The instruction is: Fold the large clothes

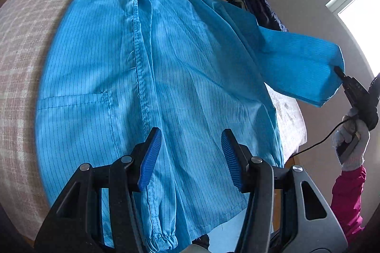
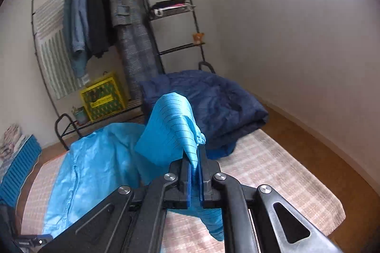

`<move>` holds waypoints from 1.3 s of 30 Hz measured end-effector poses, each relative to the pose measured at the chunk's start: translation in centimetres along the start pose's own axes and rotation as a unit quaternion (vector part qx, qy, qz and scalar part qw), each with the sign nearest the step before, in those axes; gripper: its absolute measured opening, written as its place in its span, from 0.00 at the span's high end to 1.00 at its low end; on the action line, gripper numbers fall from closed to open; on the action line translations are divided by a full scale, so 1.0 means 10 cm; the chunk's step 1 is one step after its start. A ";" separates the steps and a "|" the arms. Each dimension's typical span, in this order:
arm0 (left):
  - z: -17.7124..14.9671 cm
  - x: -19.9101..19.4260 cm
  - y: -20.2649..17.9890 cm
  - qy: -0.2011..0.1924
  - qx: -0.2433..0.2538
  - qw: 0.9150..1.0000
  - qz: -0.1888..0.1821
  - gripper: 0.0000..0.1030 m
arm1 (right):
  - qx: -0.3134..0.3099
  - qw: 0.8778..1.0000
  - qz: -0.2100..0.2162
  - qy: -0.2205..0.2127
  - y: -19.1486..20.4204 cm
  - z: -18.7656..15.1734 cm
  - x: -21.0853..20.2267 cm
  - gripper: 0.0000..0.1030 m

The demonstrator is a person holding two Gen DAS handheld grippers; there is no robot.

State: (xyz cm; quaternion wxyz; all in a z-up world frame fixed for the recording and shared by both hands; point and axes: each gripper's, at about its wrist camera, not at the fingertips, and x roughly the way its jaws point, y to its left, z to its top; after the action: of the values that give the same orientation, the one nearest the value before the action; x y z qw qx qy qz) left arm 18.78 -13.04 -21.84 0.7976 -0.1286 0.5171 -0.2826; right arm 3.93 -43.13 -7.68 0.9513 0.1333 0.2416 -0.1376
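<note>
- Right under your left hand-held gripper (image 1: 191, 158), the blue striped coat (image 1: 147, 77) lies front-up across the checked mat (image 1: 21, 67); that gripper's fingers are spread wide and hold nothing, hovering above the lower front near the hem.
- Nearest you, an elastic cuff (image 1: 163, 241) lies bunched at the hem, a good thick edge to pinch if you need that sleeve.
- Your right hand-held gripper (image 2: 195, 172) is pressed together on the other sleeve (image 2: 171, 127), near its cuff, and holds it lifted clear of the mat.
- The cloth looks thin, light and soft, probably a little slippery; it sags and creases where unsupported, so take seams, cuffs or the stitched front placket (image 1: 140, 58) rather than loose fabric.
- Just beyond the raised sleeve a folded dark blue quilt (image 2: 209, 108) sits on the mat's far end; it crowds that side, so I'd swing the sleeve inward over the body.
- Farthest off, the clothes rack (image 2: 114, 22) and yellow box (image 2: 103, 96) stand by the wall, well apart from your work.
</note>
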 end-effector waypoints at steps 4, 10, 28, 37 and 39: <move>0.00 -0.09 0.10 -0.010 -0.012 1.000 0.005 0.48 | -0.061 0.994 0.075 0.048 0.56 -0.34 0.02 0.98; 0.01 -0.15 0.26 -0.017 -0.039 0.999 0.007 0.48 | -0.152 0.961 0.166 0.161 1.20 -1.17 0.25 0.98; -0.09 0.03 0.24 0.016 -0.045 0.999 0.000 0.48 | -0.305 0.874 0.266 0.269 1.42 -2.01 0.05 0.98; -0.12 0.12 -0.04 0.028 -0.011 0.999 -0.019 0.48 | -0.164 0.894 0.342 0.240 0.93 -1.58 -0.16 0.68; -0.18 0.17 -0.12 0.038 -0.003 0.999 -0.029 0.48 | -0.108 0.911 0.313 0.244 0.74 -1.49 -0.01 0.66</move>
State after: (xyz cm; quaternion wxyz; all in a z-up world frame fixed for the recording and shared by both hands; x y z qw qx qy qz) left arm 17.32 -14.85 -23.26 0.7681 -0.1353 0.5443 -0.3088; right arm -0.05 -31.46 -18.83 0.8656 0.1279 0.4252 0.2314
